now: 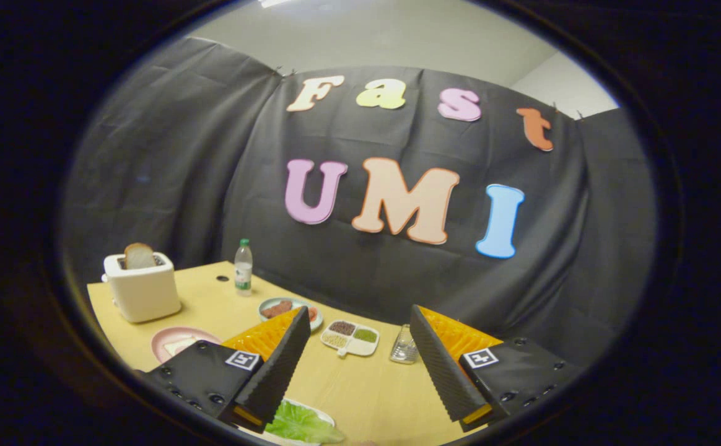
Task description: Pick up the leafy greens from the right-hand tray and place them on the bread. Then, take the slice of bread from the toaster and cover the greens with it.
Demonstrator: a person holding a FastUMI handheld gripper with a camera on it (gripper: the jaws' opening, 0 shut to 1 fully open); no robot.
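Currently, from the gripper view, I find my gripper held above the wooden table, its two fingers spread wide apart with nothing between them and nothing pressed by either one. Bare table top shows through the gap.

The leafy greens lie on a white tray close in, just beneath the near end of the left finger and slightly inward of it. The greens are not between the fingers and I see no contact with either finger. The right finger stands well apart from them.

Beyond the left finger, a pink plate carries a slice of bread, partly hidden by the finger's body. Farther back on that side a white toaster stands near the table's corner with a second bread slice sticking upright out of its slot.

Beyond the fingers, roughly between their tips, a white divided dish holds three small portions of dark, pale and green material. Just behind the left fingertip sits a round plate with reddish food. A clear bottle with a green cap stands upright behind that, near the booth wall. A small clear container rests on the table just beside the right finger's tip; I cannot tell its contents.
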